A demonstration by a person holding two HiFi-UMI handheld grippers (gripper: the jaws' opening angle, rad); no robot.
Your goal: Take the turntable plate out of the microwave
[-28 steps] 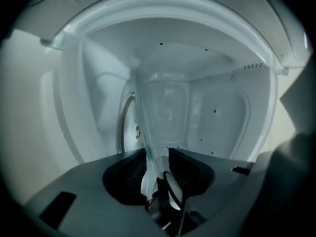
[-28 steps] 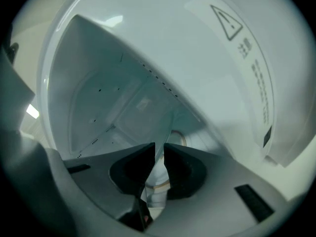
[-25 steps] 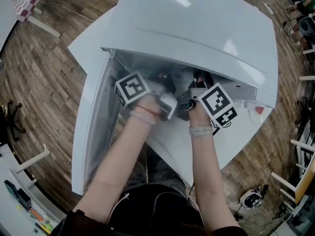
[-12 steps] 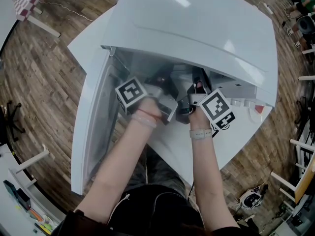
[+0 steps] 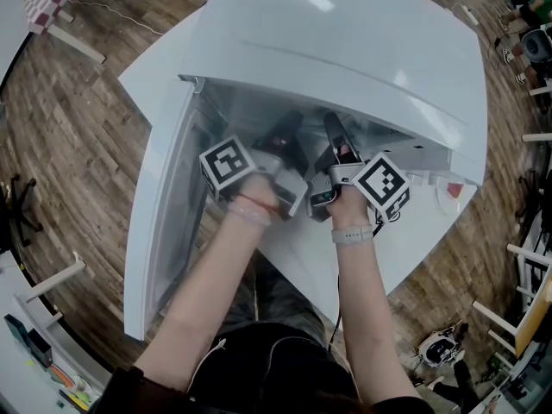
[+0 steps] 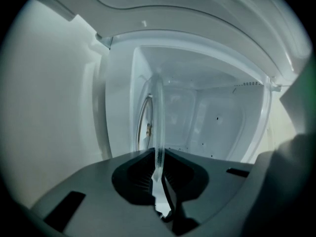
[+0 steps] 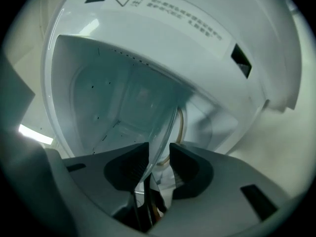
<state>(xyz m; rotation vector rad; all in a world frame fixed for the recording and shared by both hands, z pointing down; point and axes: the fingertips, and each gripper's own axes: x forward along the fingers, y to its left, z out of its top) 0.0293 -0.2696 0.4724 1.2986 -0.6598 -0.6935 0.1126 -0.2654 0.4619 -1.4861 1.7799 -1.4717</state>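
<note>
Turntable plate [image 6: 159, 107]: clear glass, so likely stiff, fairly heavy, slick and breakable. Best held at the rim from both sides and kept off the microwave [image 5: 345, 50] walls. It stands tipped on edge in the cavity mouth, not yet out. Left gripper [image 6: 159, 166] fingers are clenched on the rim, the glass pinched between them. Right gripper [image 7: 157, 154] fingers have just been opening and are released; the rim passes between them, unpressed.
</note>
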